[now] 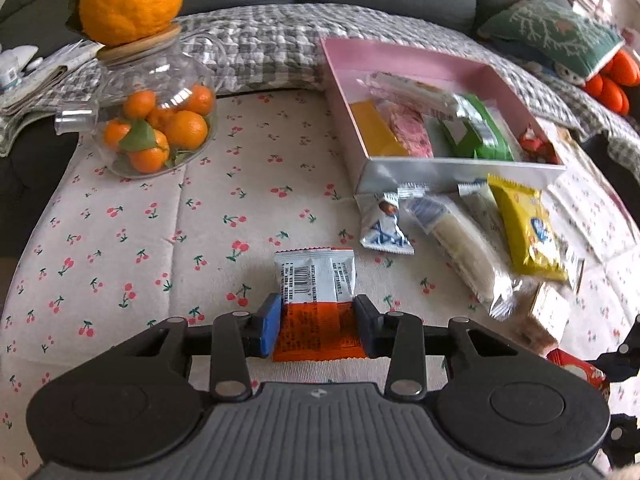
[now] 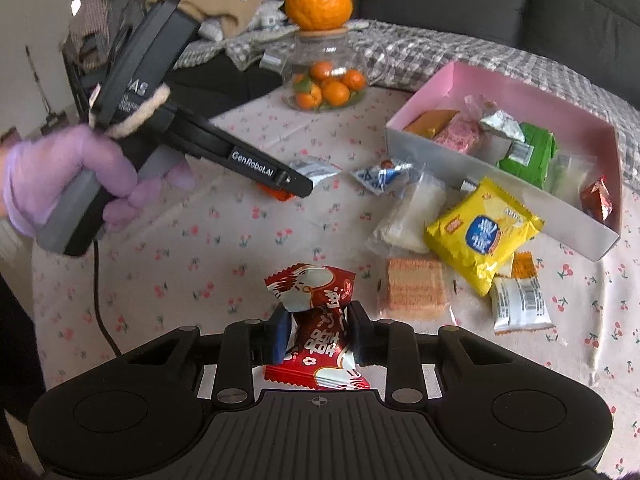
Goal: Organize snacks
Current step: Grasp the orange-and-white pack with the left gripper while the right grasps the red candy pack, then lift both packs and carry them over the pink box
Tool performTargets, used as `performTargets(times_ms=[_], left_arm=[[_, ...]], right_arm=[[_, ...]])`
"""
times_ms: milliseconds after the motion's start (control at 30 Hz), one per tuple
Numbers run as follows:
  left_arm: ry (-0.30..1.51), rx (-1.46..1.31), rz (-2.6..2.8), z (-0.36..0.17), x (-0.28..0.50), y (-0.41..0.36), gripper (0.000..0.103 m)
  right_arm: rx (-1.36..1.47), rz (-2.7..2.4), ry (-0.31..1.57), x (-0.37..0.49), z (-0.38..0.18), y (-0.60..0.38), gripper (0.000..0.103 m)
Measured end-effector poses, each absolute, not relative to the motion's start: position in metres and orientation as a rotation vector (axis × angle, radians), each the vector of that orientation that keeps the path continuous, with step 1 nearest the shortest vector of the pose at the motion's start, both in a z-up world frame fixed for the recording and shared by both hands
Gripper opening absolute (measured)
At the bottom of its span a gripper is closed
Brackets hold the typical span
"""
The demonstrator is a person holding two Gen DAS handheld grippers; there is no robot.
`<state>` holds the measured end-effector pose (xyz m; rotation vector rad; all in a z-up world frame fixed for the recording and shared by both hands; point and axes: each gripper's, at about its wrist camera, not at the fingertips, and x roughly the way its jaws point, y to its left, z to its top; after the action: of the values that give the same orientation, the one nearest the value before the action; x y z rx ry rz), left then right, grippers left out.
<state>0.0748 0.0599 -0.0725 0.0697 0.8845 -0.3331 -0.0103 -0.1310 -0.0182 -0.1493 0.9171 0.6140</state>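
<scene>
My left gripper (image 1: pixel 316 320) is shut on an orange and silver snack packet (image 1: pixel 316 304), held just above the cherry-print cloth. The left gripper also shows in the right wrist view (image 2: pixel 288 184), held by a purple-gloved hand. My right gripper (image 2: pixel 318 334) is shut on a red and white snack packet (image 2: pixel 320 320). The pink box (image 1: pixel 404 60) stands at the right and holds several snacks; it also shows in the right wrist view (image 2: pixel 500 76). Loose snacks lie before it: a yellow packet (image 2: pixel 484 232), a white bar (image 1: pixel 464 248), a blue and white packet (image 1: pixel 384 224), a wafer pack (image 2: pixel 414 288).
A glass jar of mandarins (image 1: pixel 156 120) with a large orange (image 1: pixel 130 0) on its lid stands at the back left. A checked blanket (image 1: pixel 260 40) and dark sofa lie behind. A green cushion (image 1: pixel 552 36) sits at the far right.
</scene>
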Motion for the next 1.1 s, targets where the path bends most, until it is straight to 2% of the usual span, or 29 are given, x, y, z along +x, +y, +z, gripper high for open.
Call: performTargets(times_ms=[633, 1100], left_arm=[[0.784, -0.159, -0.351, -0.026, 0.086, 0.047, 0.035], [0.743, -0.174, -0.401, 0.008, 0.134, -0.001, 0.035]], right_arm=[[0.193, 0.28, 0.832, 0.062, 0.023, -0.191, 0.029], [0.428, 0.098, 0.787, 0.132, 0.037, -0.242, 0.029]])
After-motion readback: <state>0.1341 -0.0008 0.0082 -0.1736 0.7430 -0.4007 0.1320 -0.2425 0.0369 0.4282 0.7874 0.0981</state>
